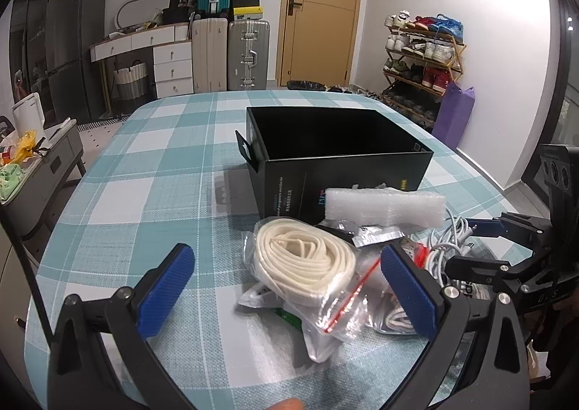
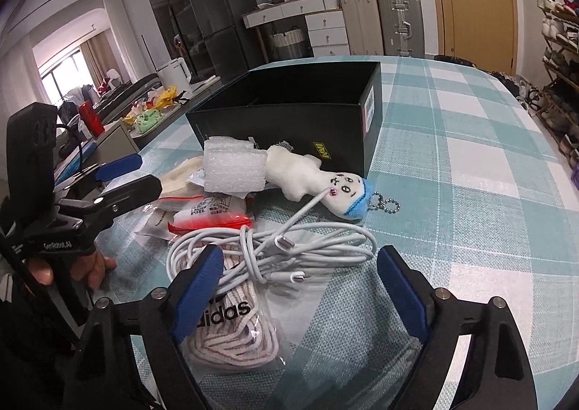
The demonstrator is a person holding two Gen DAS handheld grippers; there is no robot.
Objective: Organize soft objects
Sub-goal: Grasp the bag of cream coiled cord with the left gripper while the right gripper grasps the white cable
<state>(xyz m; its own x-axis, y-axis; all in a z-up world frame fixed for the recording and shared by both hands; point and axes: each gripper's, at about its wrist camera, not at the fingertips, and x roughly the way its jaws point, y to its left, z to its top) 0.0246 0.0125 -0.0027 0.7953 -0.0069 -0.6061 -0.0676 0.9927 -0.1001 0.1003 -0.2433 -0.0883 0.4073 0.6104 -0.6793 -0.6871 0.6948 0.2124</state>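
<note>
A pile of soft items lies in front of an open black box [image 1: 340, 142], also in the right wrist view [image 2: 289, 109]. It holds a bag of cream cord [image 1: 304, 261], a white foam block [image 1: 385, 205] [image 2: 233, 169], a coiled white cable [image 2: 275, 247], a small plush doll [image 2: 318, 182], an adidas bag of laces [image 2: 231, 330] and a red-and-white packet [image 2: 210, 216]. My left gripper [image 1: 286, 287] is open around the cord bag. My right gripper [image 2: 300, 287] is open over the cable and laces bag. Each gripper shows in the other's view, the right one [image 1: 506, 240] and the left one [image 2: 123, 174].
The table wears a teal and white checked cloth [image 1: 163, 174]. Beyond it stand suitcases [image 1: 231, 55], a white desk with drawers [image 1: 155, 51], a wooden door [image 1: 322, 12] and a shoe rack [image 1: 423, 59]. A low side table with clutter [image 1: 32, 164] is left of the table.
</note>
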